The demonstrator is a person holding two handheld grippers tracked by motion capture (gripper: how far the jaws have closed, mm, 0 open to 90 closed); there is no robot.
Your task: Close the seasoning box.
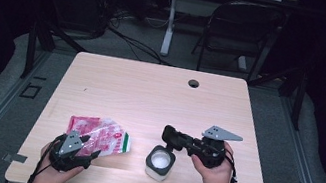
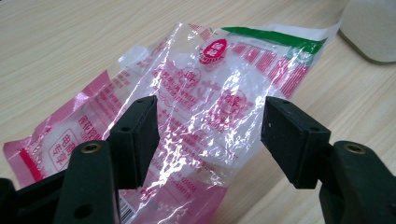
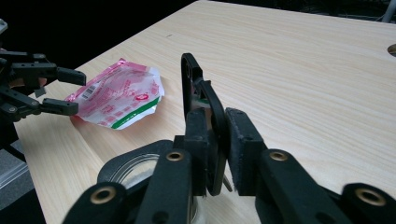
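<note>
On the table (image 1: 151, 89), my bag (image 1: 101, 136) lies flat, just left of the jar (image 1: 160, 163). My left gripper (image 2: 210, 140) hovers spread over the bag. My right gripper (image 3: 219, 140), above the jar, pinches its lid (image 3: 201, 100) upright.

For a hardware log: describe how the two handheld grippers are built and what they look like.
Both the left gripper and right gripper are matte black with two blocky jaws, brass-coloured pivot screws, a grey three-cornered plate on top and a black cable trailing at the wrist. No sleeves visible.
</note>
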